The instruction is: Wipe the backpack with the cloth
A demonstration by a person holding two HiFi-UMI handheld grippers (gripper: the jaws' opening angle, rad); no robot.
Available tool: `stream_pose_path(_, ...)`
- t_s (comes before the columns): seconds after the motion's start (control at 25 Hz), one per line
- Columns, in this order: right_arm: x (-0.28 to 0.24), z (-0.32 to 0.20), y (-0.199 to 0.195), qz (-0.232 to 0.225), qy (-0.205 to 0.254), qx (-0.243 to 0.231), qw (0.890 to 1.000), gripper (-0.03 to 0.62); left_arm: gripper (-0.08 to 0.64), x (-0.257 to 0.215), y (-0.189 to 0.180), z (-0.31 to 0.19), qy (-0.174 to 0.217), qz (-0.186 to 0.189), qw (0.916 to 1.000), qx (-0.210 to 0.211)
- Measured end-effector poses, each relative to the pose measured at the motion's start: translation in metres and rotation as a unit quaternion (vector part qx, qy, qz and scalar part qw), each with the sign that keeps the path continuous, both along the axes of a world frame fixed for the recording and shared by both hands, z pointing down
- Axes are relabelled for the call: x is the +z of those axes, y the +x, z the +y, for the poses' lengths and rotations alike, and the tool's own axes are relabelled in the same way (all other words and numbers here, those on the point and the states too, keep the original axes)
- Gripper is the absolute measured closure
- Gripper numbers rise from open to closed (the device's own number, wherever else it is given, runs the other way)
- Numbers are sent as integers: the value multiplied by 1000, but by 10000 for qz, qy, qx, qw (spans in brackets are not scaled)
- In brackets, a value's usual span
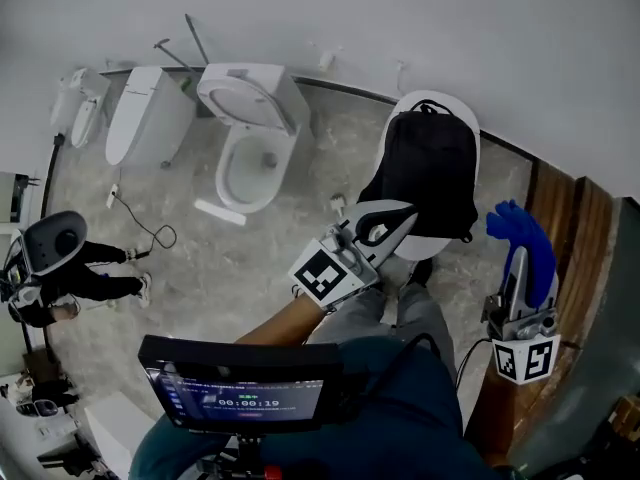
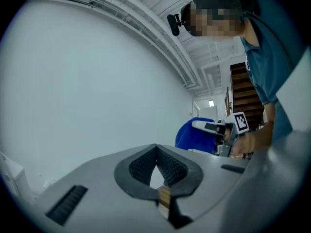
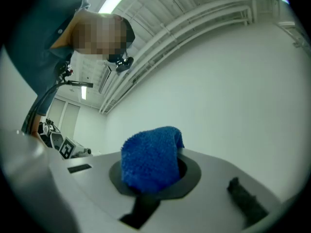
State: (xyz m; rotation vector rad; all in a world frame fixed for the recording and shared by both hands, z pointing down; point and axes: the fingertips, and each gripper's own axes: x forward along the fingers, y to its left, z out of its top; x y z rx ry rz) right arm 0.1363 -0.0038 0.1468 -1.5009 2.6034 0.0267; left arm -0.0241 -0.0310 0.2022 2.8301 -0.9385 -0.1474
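A black backpack [image 1: 430,168] lies on a white round stand [image 1: 432,246] by the wall. My left gripper [image 1: 400,214] hovers over the backpack's near left corner, shut with nothing between its jaws; in the left gripper view, that gripper [image 2: 156,150] points up at the bare wall. To the right of the backpack, my right gripper [image 1: 520,260] stands upright, shut on a blue cloth [image 1: 522,236]. The cloth [image 3: 150,160] bulges out of the right gripper [image 3: 154,174] and hides the fingertips. From the left gripper view the cloth [image 2: 195,135] shows beside the person's hand.
A white toilet [image 1: 252,133] with its seat up and a second white fixture [image 1: 148,118] stand on the stone floor to the left. Another person [image 1: 60,268] crouches at far left. Wooden steps [image 1: 572,218] rise on the right. A monitor [image 1: 240,388] hangs at my chest.
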Motion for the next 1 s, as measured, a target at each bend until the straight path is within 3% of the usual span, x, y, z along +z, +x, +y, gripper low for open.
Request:
stream_pose_path(0.4, -72, 116, 8, -44, 493, 46, 9988, 572, 557, -57, -25, 100, 401, -61, 9987, -307)
stream_pose_path(0.68, -68, 240, 33, 119, 361, 217, 9990, 572, 557, -57, -21, 237, 589, -274, 9959, -634)
stream_pose_path(1.0, -72, 379, 43, 151, 242, 87, 9996, 572, 557, -70, -9, 383, 714, -316, 9930, -883)
